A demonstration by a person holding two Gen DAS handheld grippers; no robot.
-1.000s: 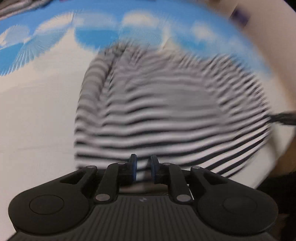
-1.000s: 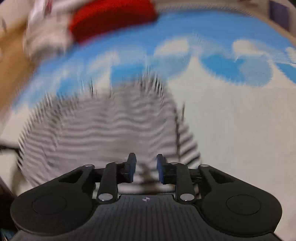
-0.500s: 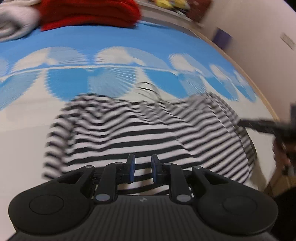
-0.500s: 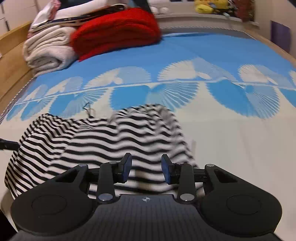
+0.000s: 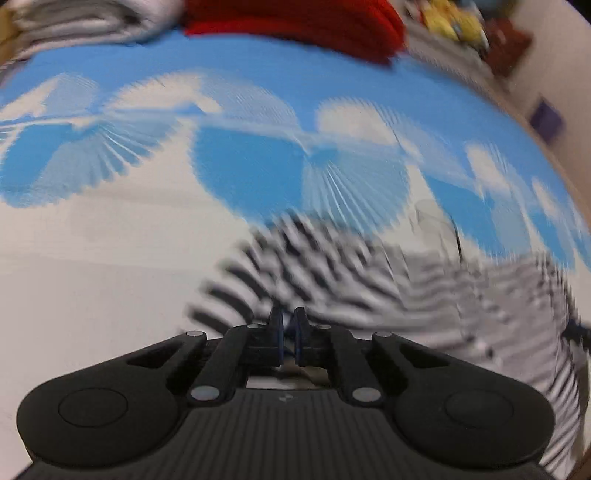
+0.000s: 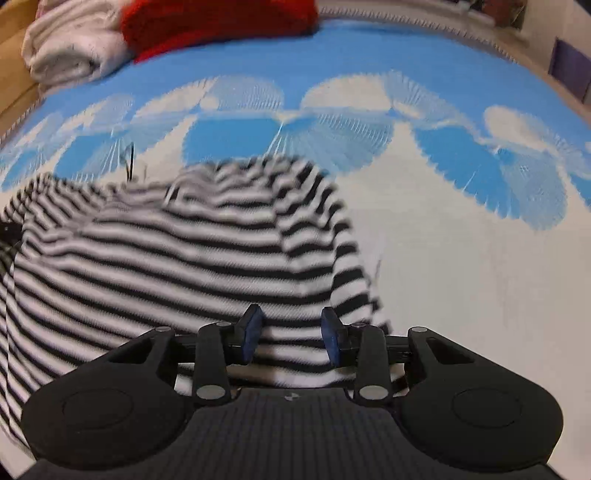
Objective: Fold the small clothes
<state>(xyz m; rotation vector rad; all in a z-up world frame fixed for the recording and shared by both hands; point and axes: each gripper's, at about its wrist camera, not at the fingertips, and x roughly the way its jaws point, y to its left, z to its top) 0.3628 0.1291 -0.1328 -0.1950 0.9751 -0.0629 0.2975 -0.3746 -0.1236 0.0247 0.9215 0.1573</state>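
Observation:
A black-and-white striped small garment [image 6: 177, 258] lies rumpled on a blue-and-white patterned bedspread [image 6: 461, 277]. In the left wrist view the garment [image 5: 424, 288] is blurred, ahead and to the right. My left gripper [image 5: 289, 320] has its jaws almost together at the garment's left edge; the blur hides whether cloth is pinched between them. My right gripper [image 6: 291, 325] is open, its blue pads spread over the garment's near right part, with nothing held.
A red folded blanket [image 6: 218, 22] and white folded towels [image 6: 74, 48] lie at the far end of the bed. Stuffed toys [image 5: 454, 22] sit at the far right. A wooden bed frame [image 6: 14, 40] runs along the left.
My right gripper has opened wider and let go of the garment. My left gripper has narrowed and swung left, so the garment now lies to its right.

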